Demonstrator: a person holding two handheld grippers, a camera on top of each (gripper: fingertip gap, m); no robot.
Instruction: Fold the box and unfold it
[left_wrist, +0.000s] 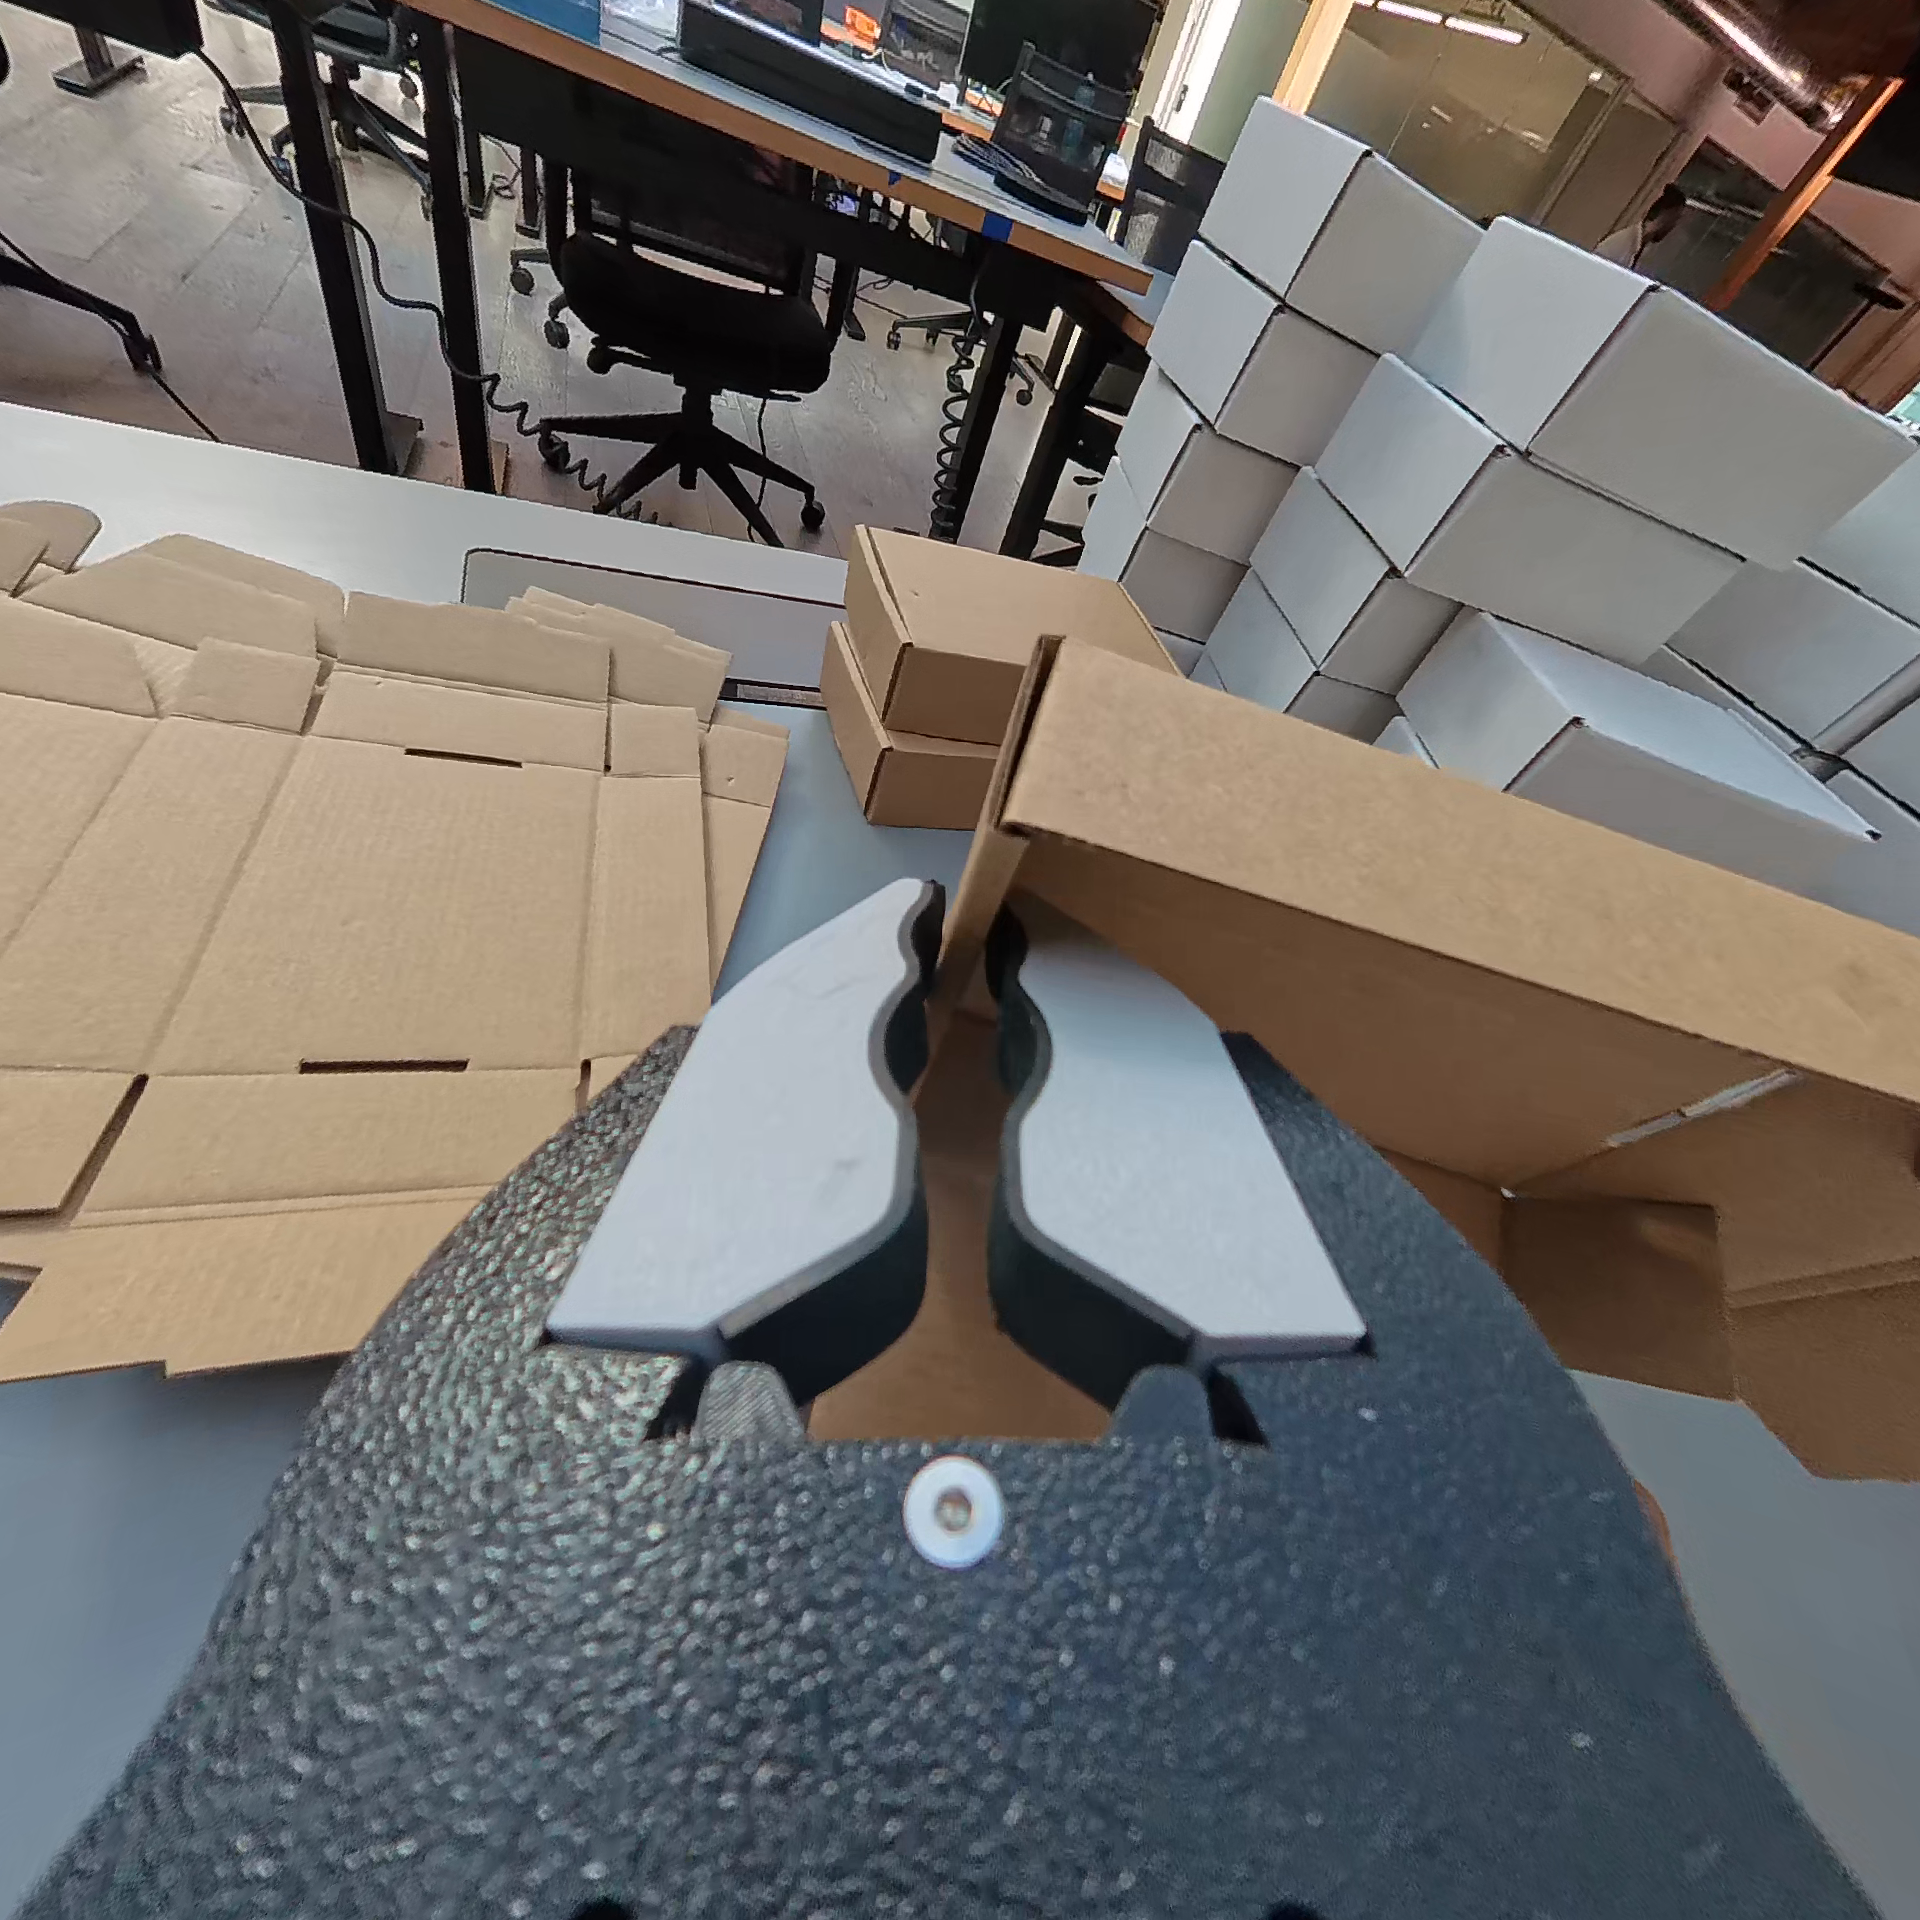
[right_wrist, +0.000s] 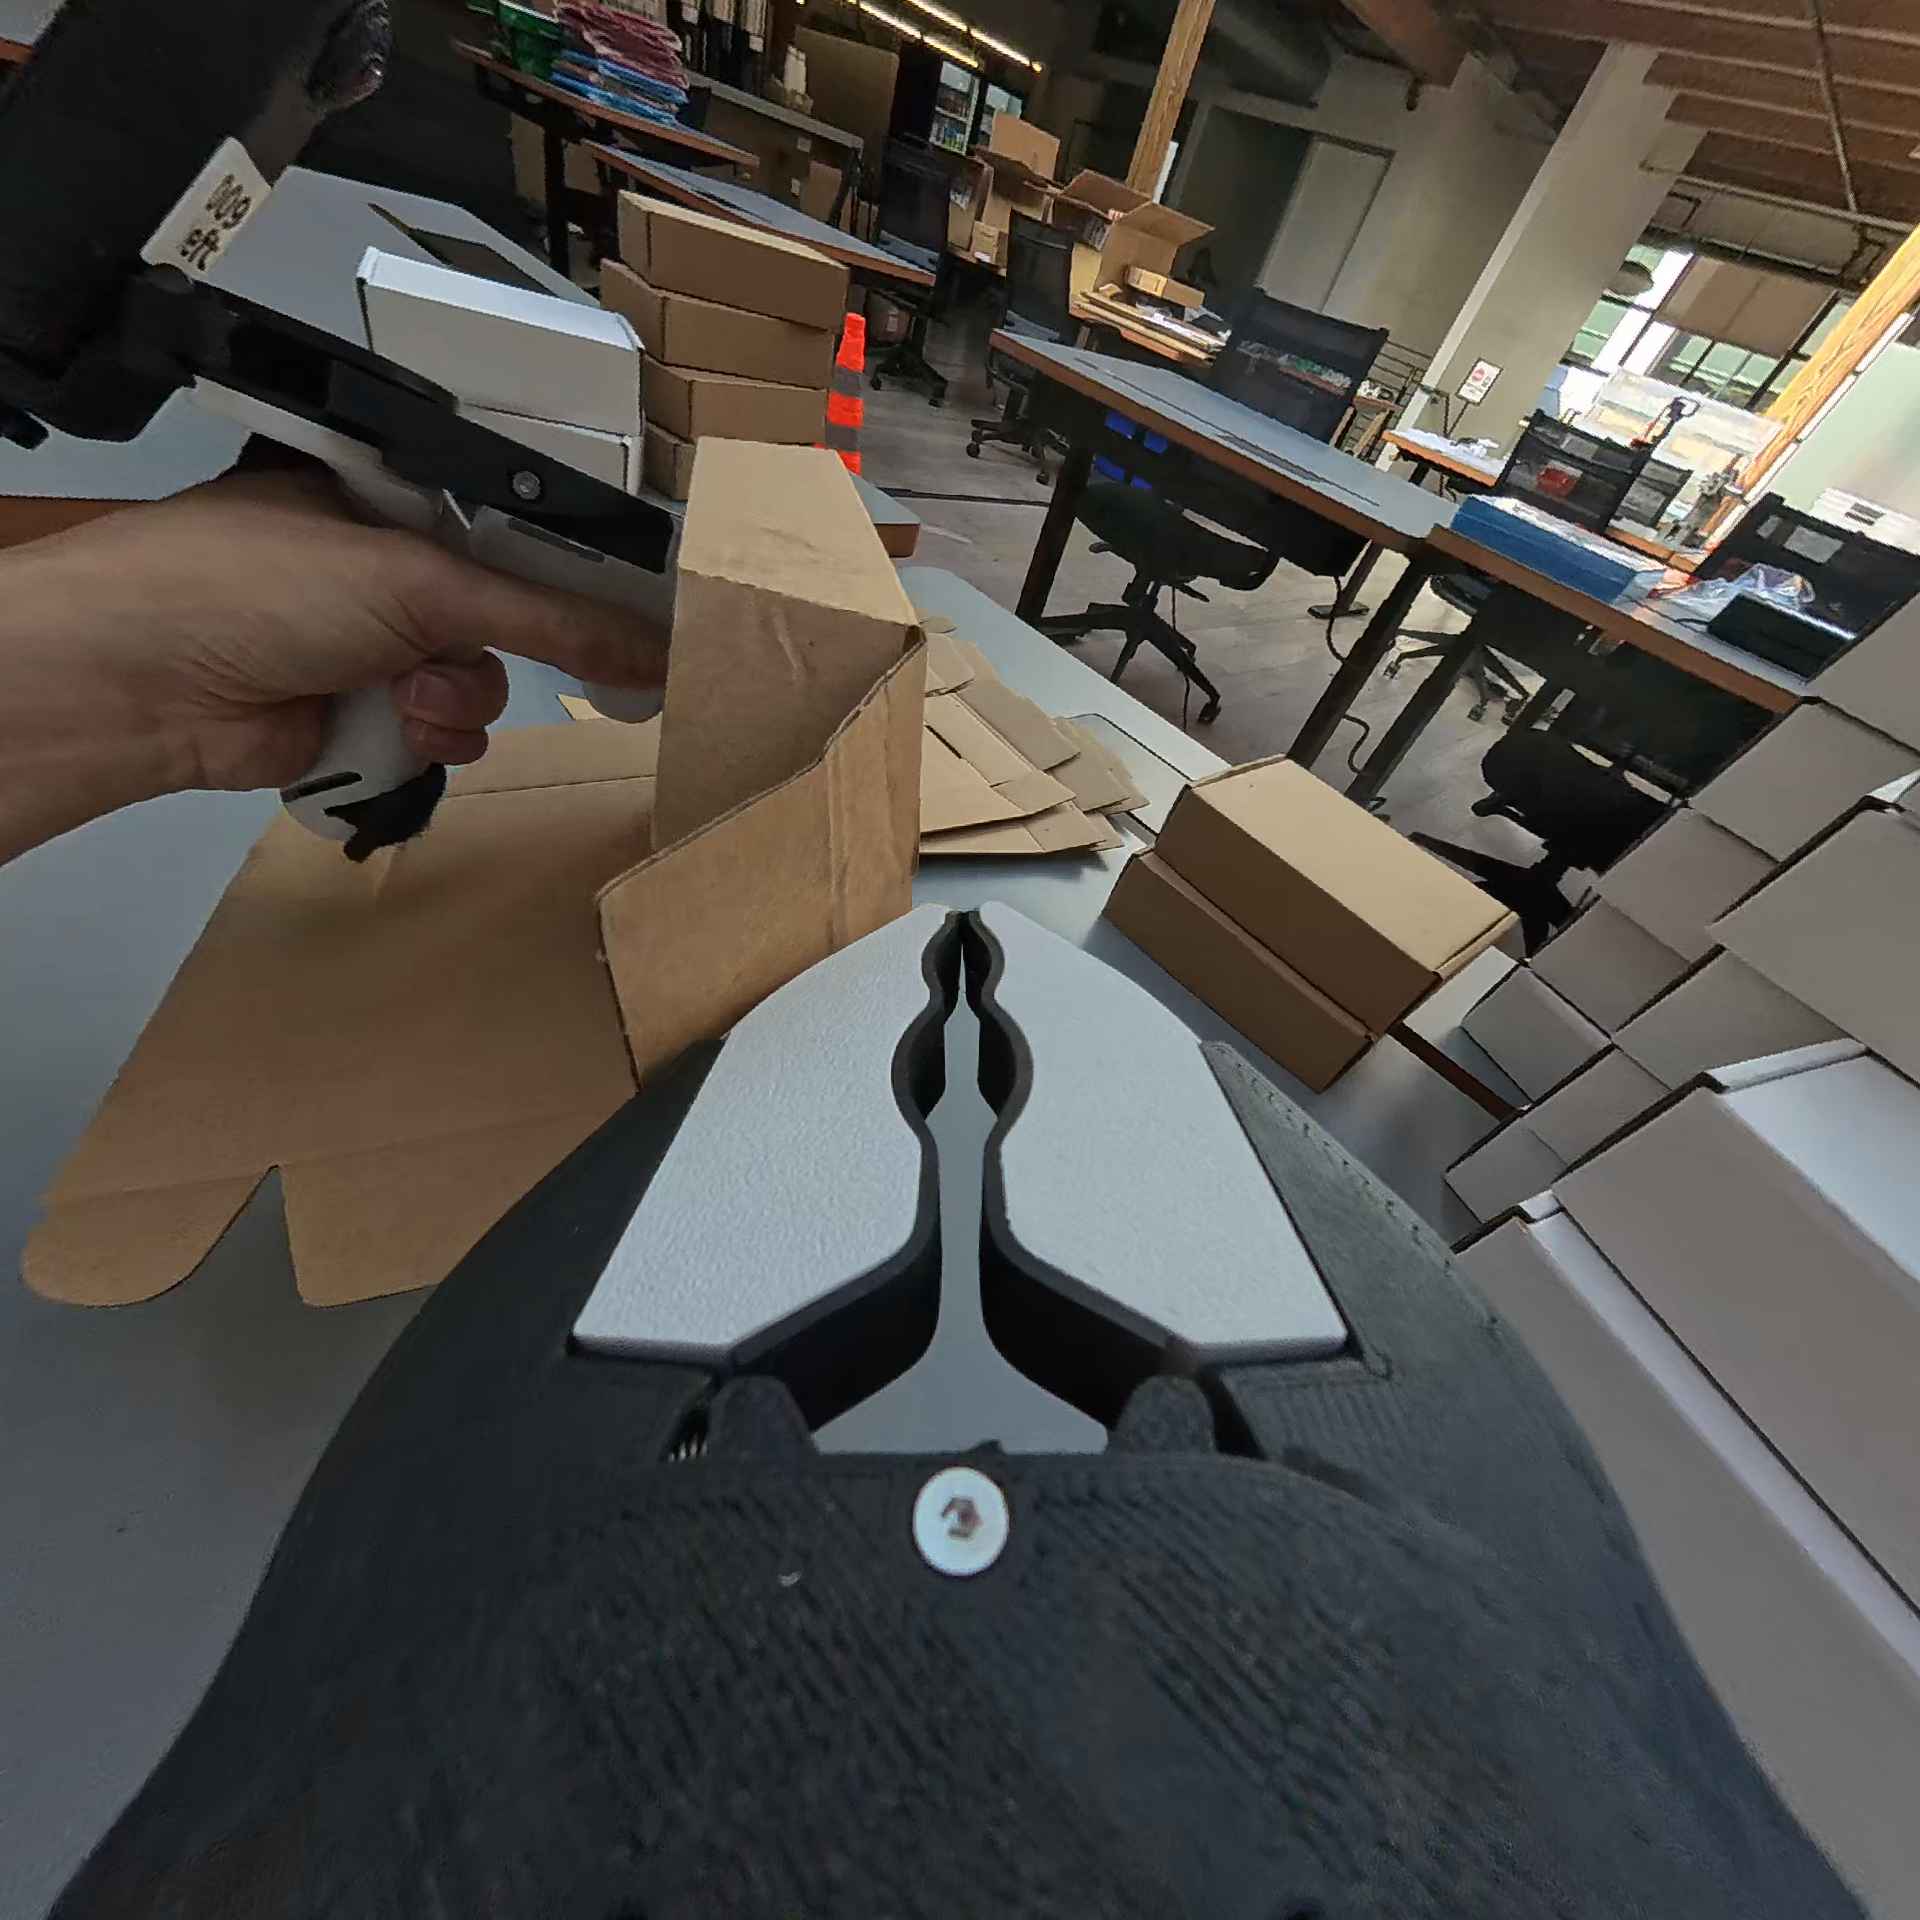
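A brown cardboard box (left_wrist: 1351, 883) stands partly folded on the grey table (left_wrist: 156, 1558), with one long wall raised and a flat panel spread out below it. My left gripper (left_wrist: 961, 935) is shut on the edge of an upright side flap of this box. In the right wrist view the same box (right_wrist: 790, 644) stands left of centre, and a hand holds the left gripper (right_wrist: 623, 530) against its tall wall. My right gripper (right_wrist: 961, 925) is shut and empty, just right of the box's lower wall and apart from it.
Flat cardboard blanks (left_wrist: 364, 935) lie on the left, and they also show behind the box (right_wrist: 1018, 769). Two folded brown boxes (left_wrist: 935, 707) are stacked beyond it (right_wrist: 1299, 935). White boxes (left_wrist: 1558, 468) are piled high on the right (right_wrist: 1714, 1143). More brown boxes (right_wrist: 727, 312) stand farther back.
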